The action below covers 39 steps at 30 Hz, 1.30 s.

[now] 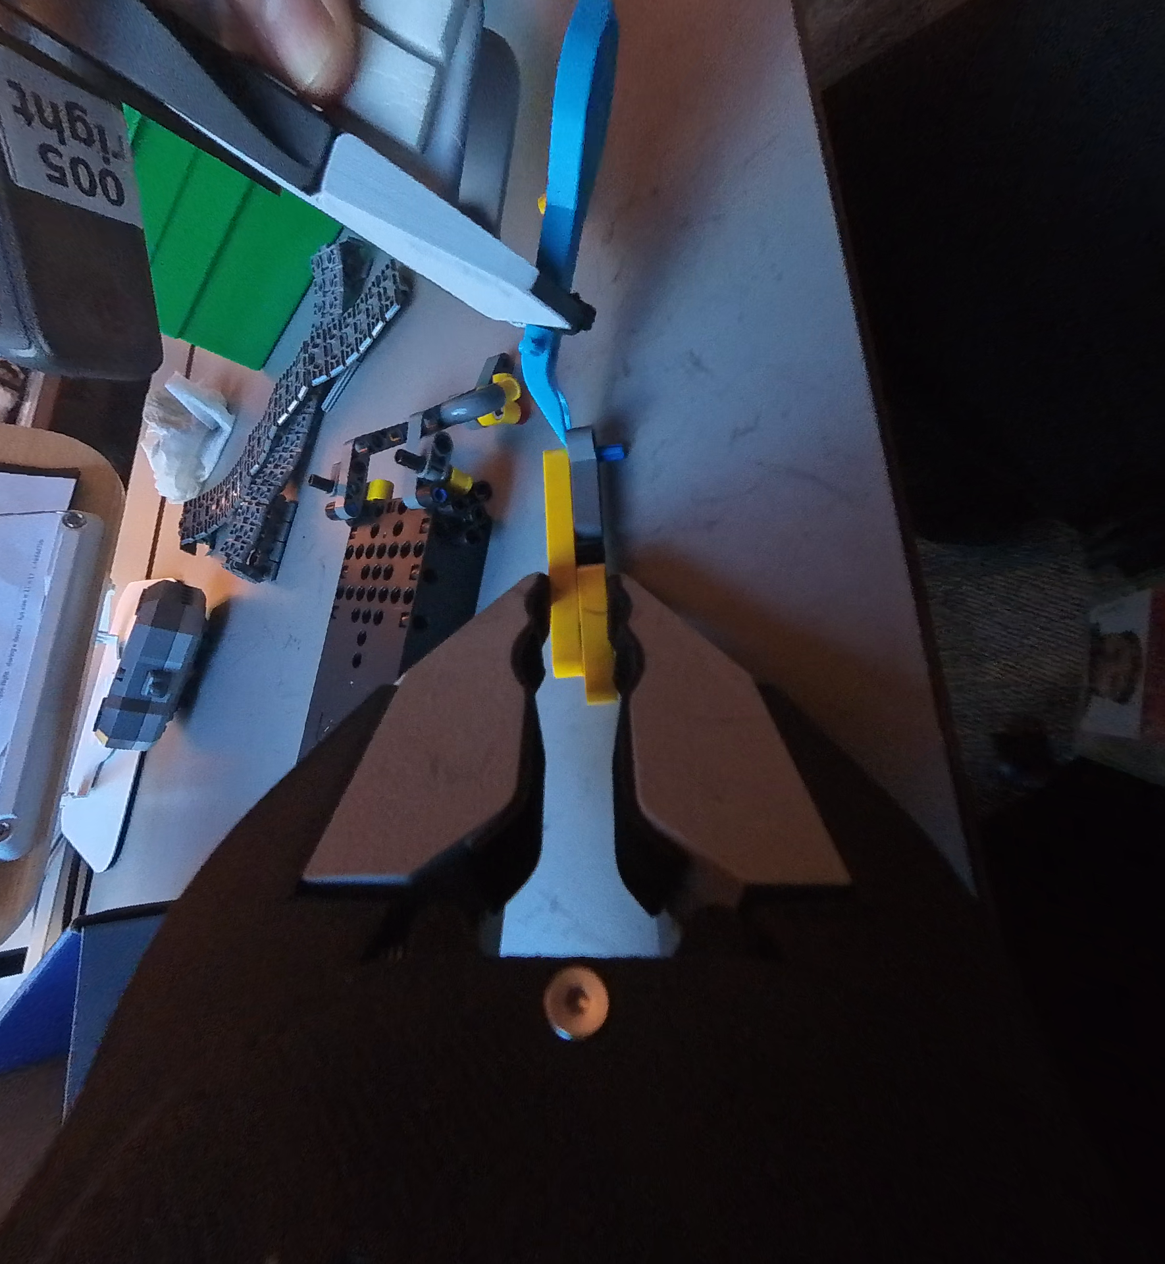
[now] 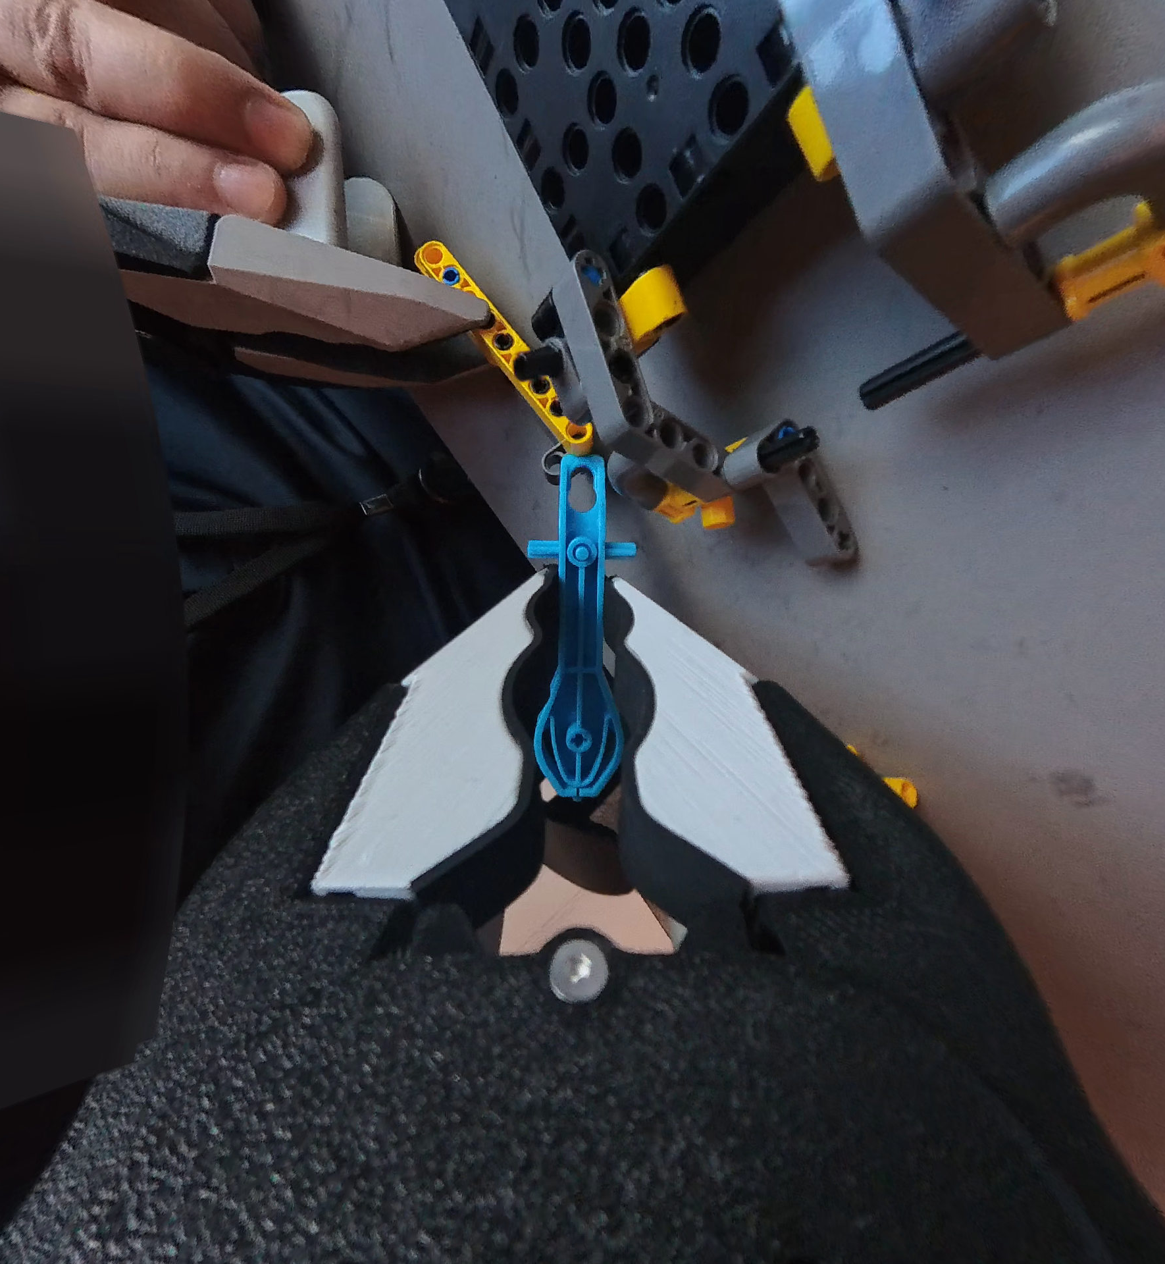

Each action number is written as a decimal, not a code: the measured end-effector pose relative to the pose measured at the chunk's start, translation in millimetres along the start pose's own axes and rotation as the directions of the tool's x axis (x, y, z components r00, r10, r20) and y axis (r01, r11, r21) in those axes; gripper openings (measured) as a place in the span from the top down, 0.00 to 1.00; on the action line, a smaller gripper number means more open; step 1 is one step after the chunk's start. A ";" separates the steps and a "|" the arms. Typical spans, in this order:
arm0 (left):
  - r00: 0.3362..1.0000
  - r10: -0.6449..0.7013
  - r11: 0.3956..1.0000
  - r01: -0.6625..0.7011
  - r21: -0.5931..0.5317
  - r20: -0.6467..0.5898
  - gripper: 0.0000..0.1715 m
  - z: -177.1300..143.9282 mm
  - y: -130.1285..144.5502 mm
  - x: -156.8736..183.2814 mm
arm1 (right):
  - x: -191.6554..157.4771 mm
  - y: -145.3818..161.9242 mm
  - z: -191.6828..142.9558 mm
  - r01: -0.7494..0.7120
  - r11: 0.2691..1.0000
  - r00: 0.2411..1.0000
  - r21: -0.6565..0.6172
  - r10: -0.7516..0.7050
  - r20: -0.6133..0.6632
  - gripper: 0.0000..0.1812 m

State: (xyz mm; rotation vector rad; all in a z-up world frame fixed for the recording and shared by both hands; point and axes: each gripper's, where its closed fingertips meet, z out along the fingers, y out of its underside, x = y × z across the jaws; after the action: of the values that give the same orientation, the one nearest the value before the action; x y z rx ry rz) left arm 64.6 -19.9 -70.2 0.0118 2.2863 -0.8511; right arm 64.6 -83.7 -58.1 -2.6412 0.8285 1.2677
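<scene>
My left gripper (image 1: pixel 581 588) is shut on a yellow beam (image 1: pixel 576 636), edge-on between its jaws above the grey table (image 1: pixel 737 383). A grey beam (image 1: pixel 586 485) is pinned to the yellow one, with a small blue pin (image 1: pixel 610 451) at its far end. My right gripper (image 2: pixel 580 581) is shut on a blue lever-shaped tool (image 2: pixel 580 650). The tool's tip touches the end of the yellow beam (image 2: pixel 498 335), beside the grey beam (image 2: pixel 600 356). The blue tool (image 1: pixel 566 205) and right gripper (image 1: pixel 559 311) show at the top of the left wrist view. The left gripper (image 2: pixel 477 328) shows at upper left in the right wrist view.
A black perforated plate (image 1: pixel 395 595) lies left of the held beams, with small yellow and grey assemblies (image 1: pixel 443 451), track links (image 1: pixel 292 438), a green box (image 1: pixel 224 246) and a grey block (image 1: pixel 152 670). The table edge (image 1: pixel 887 479) is close on the right. A hand (image 2: pixel 156 116) holds the left gripper. Across from one pair of fingers to the other is roughly 7 centimetres.
</scene>
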 end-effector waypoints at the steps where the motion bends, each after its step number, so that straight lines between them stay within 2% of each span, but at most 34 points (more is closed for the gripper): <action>1: 1.000 0.000 1.000 0.000 0.001 -0.002 0.91 0.0 0.0 0.1 | 0.1 0.2 0.3 0.004 1.000 1.000 -0.011 -0.004 -0.005 0.95; 16: 0.999 -0.025 1.000 0.025 -0.005 -0.028 0.92 -0.2 0.8 0.8 | -0.7 -12.4 -0.4 -0.012 0.996 0.994 -0.084 0.002 -0.108 0.96; 20: 0.997 -0.055 0.998 0.055 -0.012 -0.046 0.92 0.9 -0.4 2.0 | 1.8 -12.7 0.0 0.002 0.989 0.985 -0.146 -0.027 -0.173 0.95; 28: 0.995 -0.094 0.995 0.094 -0.036 -0.016 0.92 1.1 4.2 -3.6 | 4.6 -8.6 8.7 0.040 0.993 0.965 -0.113 -0.068 -0.253 0.95; 31: 0.997 -0.083 0.996 0.082 -0.031 -0.004 0.91 0.7 4.5 -4.3 | 0.8 -4.1 3.3 0.014 0.998 0.983 -0.053 -0.024 -0.181 0.95; 35: 0.997 -0.082 0.996 0.082 -0.039 0.012 0.91 0.2 6.8 -6.3 | 3.4 11.5 -10.7 0.038 0.999 0.984 0.032 -0.031 -0.176 0.95; 39: 0.996 -0.062 0.997 0.065 -0.050 0.061 0.91 -0.3 10.7 -11.9 | 16.4 16.9 -55.7 0.171 0.957 0.948 0.233 -0.096 -0.302 0.95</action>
State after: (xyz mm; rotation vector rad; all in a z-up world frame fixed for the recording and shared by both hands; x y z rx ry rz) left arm 76.0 -8.8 -68.9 -0.1082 2.2621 -0.8134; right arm 102.9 -122.4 -31.8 -2.6475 0.7690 0.6975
